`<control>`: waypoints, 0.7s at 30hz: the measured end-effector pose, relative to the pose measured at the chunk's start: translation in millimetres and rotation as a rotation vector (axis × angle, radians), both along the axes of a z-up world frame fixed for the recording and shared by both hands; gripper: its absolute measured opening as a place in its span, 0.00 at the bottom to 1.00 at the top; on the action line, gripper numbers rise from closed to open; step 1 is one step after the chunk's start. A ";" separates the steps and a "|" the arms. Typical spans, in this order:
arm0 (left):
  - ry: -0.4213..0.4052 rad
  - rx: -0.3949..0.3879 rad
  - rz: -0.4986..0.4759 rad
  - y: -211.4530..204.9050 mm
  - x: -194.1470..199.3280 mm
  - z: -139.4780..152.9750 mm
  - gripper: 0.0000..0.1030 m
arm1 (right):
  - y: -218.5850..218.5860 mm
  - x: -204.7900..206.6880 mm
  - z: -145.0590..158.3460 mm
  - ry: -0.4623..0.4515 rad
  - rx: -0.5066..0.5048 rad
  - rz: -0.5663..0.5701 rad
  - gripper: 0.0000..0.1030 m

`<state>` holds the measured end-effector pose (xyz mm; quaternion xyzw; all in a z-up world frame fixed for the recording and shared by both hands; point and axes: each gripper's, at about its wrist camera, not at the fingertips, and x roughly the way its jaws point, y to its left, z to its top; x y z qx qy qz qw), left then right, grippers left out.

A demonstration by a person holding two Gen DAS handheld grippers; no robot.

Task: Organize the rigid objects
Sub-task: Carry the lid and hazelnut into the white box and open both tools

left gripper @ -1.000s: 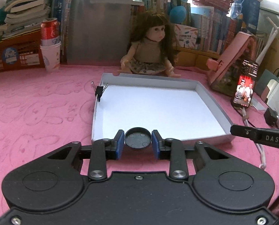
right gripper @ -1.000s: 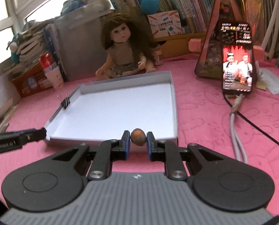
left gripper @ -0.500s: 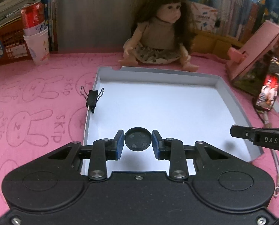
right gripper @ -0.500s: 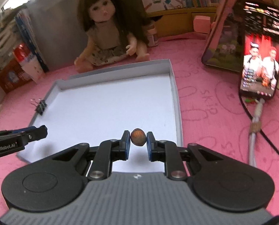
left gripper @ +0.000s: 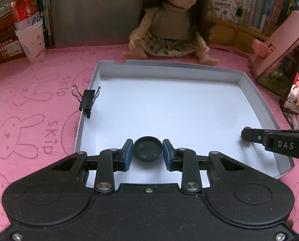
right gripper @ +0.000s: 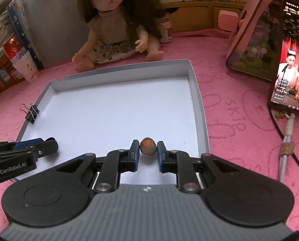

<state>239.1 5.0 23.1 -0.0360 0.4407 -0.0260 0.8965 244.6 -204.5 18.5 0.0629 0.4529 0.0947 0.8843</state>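
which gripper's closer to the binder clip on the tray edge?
Left. The left gripper, holding a black cap, sits near the tray's clip-side wall, by the binder clip. The right gripper, holding a nut, is further toward the opposite side.

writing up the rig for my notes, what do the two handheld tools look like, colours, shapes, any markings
The left tool has a black body with two round lobes, black linkage arms with silver screws and blue finger pads; its side reads GenRobot.AI in the right wrist view. The right tool has the same shape, with a ribbed grey centre panel and white DAS lettering on its finger. No cables or sleeves show.
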 end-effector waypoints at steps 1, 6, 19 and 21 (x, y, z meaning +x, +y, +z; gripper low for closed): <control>0.001 0.002 0.000 -0.5 -0.1 -1.2 0.29 | -0.5 0.3 -1.0 0.003 0.002 -0.001 0.22; -0.015 0.028 -0.007 -5.3 -1.7 -3.1 0.29 | -0.6 0.3 -2.8 -0.002 0.000 0.001 0.22; -0.066 0.015 -0.043 -8.4 -16.7 9.3 0.59 | -1.9 -13.9 8.9 -0.081 0.029 0.033 0.61; -0.087 0.014 -0.052 -8.8 -24.6 14.9 0.74 | -2.3 -22.0 14.3 -0.110 0.028 0.043 0.66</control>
